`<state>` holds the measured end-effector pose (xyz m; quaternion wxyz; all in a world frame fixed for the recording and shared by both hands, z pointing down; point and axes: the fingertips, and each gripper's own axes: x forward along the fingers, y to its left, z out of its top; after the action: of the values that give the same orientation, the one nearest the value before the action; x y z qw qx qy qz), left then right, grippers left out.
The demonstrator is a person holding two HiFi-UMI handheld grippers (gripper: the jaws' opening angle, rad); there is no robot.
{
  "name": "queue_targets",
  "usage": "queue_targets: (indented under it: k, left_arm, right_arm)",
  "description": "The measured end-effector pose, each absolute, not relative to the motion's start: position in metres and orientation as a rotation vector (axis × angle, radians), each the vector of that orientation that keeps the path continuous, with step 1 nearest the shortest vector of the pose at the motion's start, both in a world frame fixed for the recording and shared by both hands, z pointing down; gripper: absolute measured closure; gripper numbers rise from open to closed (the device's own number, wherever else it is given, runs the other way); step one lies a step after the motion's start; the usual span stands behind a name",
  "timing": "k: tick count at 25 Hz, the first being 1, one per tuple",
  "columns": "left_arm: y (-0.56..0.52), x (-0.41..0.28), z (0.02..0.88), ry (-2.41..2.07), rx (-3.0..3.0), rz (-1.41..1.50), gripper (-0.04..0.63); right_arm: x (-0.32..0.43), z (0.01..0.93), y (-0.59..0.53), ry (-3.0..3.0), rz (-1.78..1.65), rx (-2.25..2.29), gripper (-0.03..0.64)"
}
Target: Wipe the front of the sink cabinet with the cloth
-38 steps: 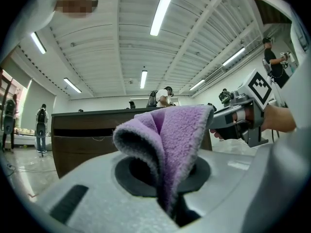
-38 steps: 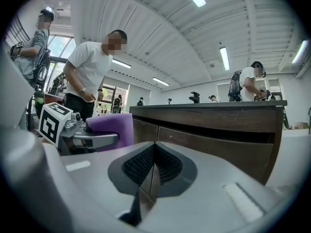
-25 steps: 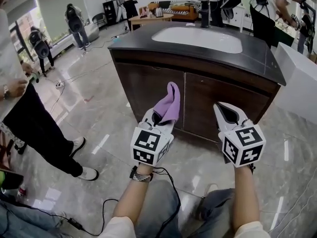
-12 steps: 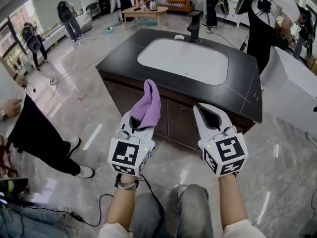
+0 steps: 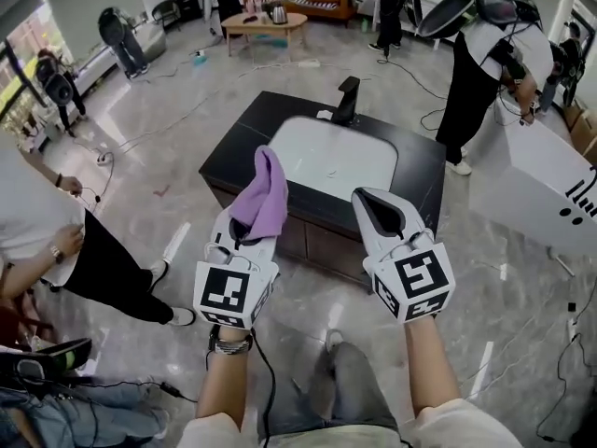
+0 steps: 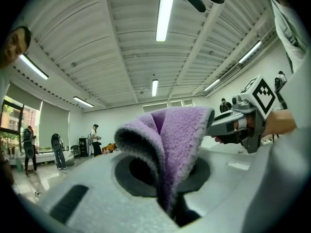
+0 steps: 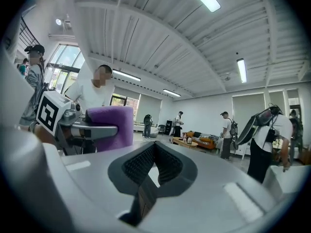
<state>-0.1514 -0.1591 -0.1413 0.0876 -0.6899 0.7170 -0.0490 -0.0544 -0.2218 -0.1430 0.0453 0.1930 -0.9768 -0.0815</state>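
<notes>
Head view: the left tool (image 5: 246, 220) sits left of centre, jaws clamped on a purple cloth (image 5: 264, 192). It is fluffy terry, folded, and stands up in a soft peak above the tips. The right tool (image 5: 369, 198) is beside it at centre right, white plastic shell, dark pads drawn together on nothing. Beyond both lies the sink cabinet (image 5: 312, 238): a dark slab top with square edges, a white rectangular basin (image 5: 331, 155), a black faucet (image 5: 347, 99) at the far rim, brown doors below. The cloth overlaps the top's near edge in the frame but is off the door fronts. Glossy marble floor (image 5: 168, 157) lies open to the left and in front of the cabinet; a white block (image 5: 541, 180) crowds its right side.

Left gripper view: the plush purple fold fills the centre, pinched deep in the jaw slot, looped edge curling to the left.

Right gripper view: ribbed black pads meet in a narrow V, only a sliver of light between them, empty. The cloth shows at the left.
</notes>
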Motion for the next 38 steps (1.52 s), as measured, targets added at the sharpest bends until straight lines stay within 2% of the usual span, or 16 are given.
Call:
queue_targets:
  k: [6,12,22,29,34,38]
  left_arm:
    - [-0.125,-0.137,-0.235,2.16,-2.061,-0.166,0.545]
    - [-0.09,-0.116,-0.282,2.145,-2.059,-0.155,0.545]
    - [-0.022,-0.072,-0.302,2.148,-2.042,-0.181,0.545]
    - [-0.023,-0.079,-0.26,2.155,-2.033,-0.183,0.545]
    - [0.005,-0.063,-0.3,2.142,-2.048,-0.187,0.545]
    - [0.005,-0.059,-0.3,2.137,-2.059,-0.19,0.545]
  right_arm:
    - [-0.033,-0.233,-0.191,-2.979,-0.204,0.582,0.611]
    - [-0.009,-0.29,-0.153,-3.015,-0.23,0.604,0.611]
    - [0.033,-0.303,-0.087,-3.021,-0.216,0.628,0.612]
    - [0.03,-0.262,-0.094,-3.015,-0.246,0.637,0.612]
    - [0.046,-0.301,-0.066,-3.001,-0.277,0.649,0.612]
    - [0.049,-0.304,-0.065,-3.005,-0.284,0.653,0.612]
